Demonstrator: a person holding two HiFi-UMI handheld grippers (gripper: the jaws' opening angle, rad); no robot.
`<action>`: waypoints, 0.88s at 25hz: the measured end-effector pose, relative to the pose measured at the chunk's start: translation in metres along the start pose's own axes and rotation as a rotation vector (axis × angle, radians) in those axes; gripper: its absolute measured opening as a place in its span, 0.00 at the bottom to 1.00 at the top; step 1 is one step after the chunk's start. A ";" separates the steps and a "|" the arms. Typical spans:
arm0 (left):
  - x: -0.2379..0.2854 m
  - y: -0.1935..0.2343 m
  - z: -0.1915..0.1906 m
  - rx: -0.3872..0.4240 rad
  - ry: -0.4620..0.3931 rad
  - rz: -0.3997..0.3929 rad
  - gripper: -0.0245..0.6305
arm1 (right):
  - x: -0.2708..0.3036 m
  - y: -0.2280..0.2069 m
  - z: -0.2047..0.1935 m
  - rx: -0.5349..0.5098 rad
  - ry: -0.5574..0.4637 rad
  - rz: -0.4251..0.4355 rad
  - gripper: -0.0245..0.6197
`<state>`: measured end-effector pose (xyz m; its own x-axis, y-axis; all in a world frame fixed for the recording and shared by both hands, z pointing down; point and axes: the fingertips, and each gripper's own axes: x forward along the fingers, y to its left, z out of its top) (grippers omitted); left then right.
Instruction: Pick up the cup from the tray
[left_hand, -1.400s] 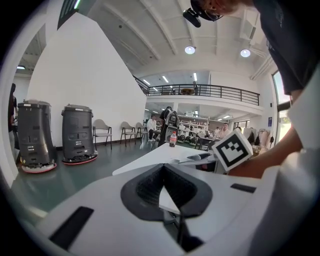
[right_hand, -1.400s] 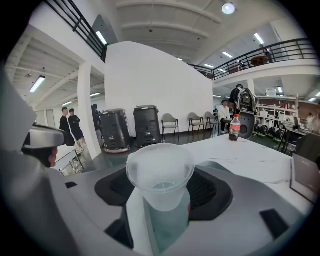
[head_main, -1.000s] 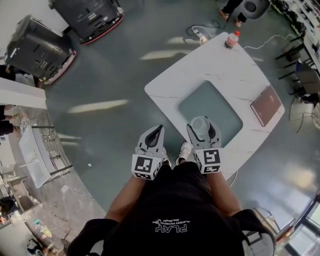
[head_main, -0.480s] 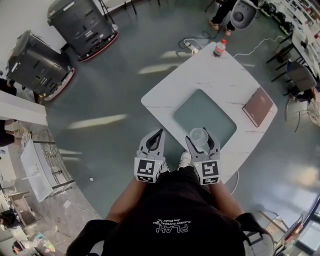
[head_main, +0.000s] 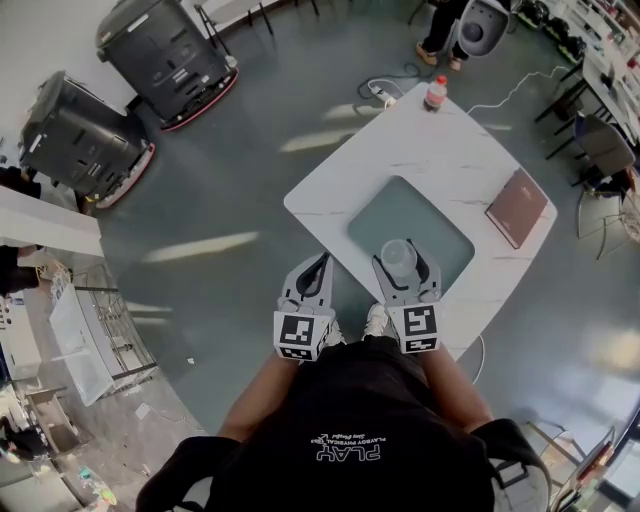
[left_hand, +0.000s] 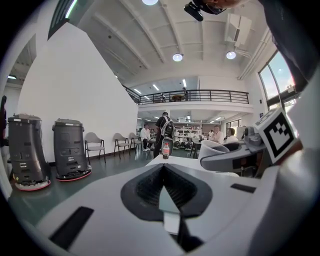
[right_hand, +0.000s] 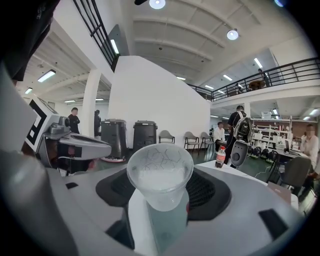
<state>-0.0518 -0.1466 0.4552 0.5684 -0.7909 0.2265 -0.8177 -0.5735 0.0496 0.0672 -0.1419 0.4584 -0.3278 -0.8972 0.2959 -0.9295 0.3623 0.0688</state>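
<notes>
- My right gripper (head_main: 405, 272) has the cup (right_hand: 160, 172) between its jaws. They stand wide, one pad on each side of the cup's wall, and I judge that a firm hold.
- The cup stands upright in my grip. My own camera looks level across the room, so I judge the cup lifted clear, though no view shows its base apart from the tray (head_main: 400, 212).
- From the head view the cup hangs above the tray's near edge, on my side of the bench (head_main: 450, 140).
- By my reckoning the pick-up is done or very nearly so; what may be left is only to raise it fully and hold it steady.
- My left gripper (head_main: 318, 268) is off the bench edge with its jaws together and nothing in them.
- The cup is frosted, translucent plastic, round at the rim and tapering downward, with a faint honeycomb pattern in its wall. It looks light and easy to squeeze.
- The tray is a flat grey-green rectangle with rounded corners; the bench is white with marble veining.
- A bottle (head_main: 434, 93) with a red label and a brown book (head_main: 516, 207) lie well apart from the tray.
</notes>
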 end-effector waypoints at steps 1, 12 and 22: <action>-0.001 0.000 0.000 0.001 0.000 0.004 0.04 | 0.001 0.001 0.001 -0.004 -0.002 0.001 0.50; -0.003 -0.003 0.005 0.014 -0.013 0.018 0.04 | 0.000 -0.001 0.003 -0.013 0.003 0.012 0.48; -0.001 -0.004 0.012 0.011 -0.021 0.014 0.04 | 0.001 0.000 0.004 -0.006 -0.006 0.019 0.48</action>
<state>-0.0481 -0.1457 0.4431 0.5586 -0.8033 0.2065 -0.8248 -0.5643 0.0360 0.0659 -0.1435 0.4546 -0.3461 -0.8917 0.2917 -0.9223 0.3804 0.0686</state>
